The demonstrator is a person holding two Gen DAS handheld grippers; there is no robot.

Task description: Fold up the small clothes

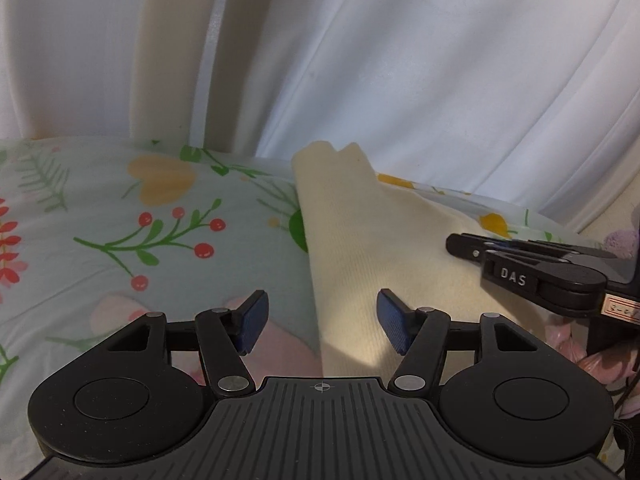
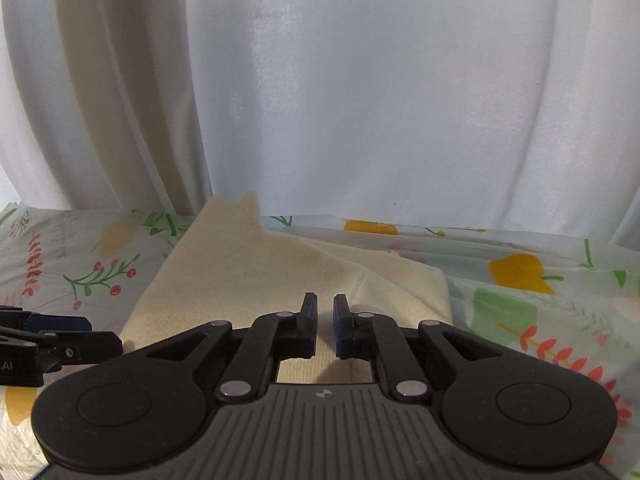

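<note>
Both hand-held grippers hang over a flowery sheet (image 1: 120, 208) with a pale yellow cloth (image 1: 360, 240) lying on it.

The left hand-held gripper (image 1: 322, 322) has its two blue pads (image 1: 252, 320) wide apart. Nothing is between them. The left edge of the cloth lies just under the gap, so one pad is over the sheet and the other pad is over the cloth. The pads do not press on anything.

The right hand-held gripper (image 2: 325, 326) has its jaws almost together, with only a thin gap between them. No cloth is pinched in that gap. The cloth (image 2: 248, 276) lies flat below it. In the left wrist view this gripper (image 1: 452, 245) comes in from the right side, lying low over the right part of the cloth.

The cloth looks folded, with one layer on top of another. A slanted fold line runs across it. Its far end comes to a little point (image 2: 246, 200) near the white curtain (image 2: 360, 100). Its right corner (image 2: 436, 288) lies flat on the sheet.

The sheet has red berries, green leaves and yellow flowers on it. The curtain hangs behind everything in long folds.
</note>
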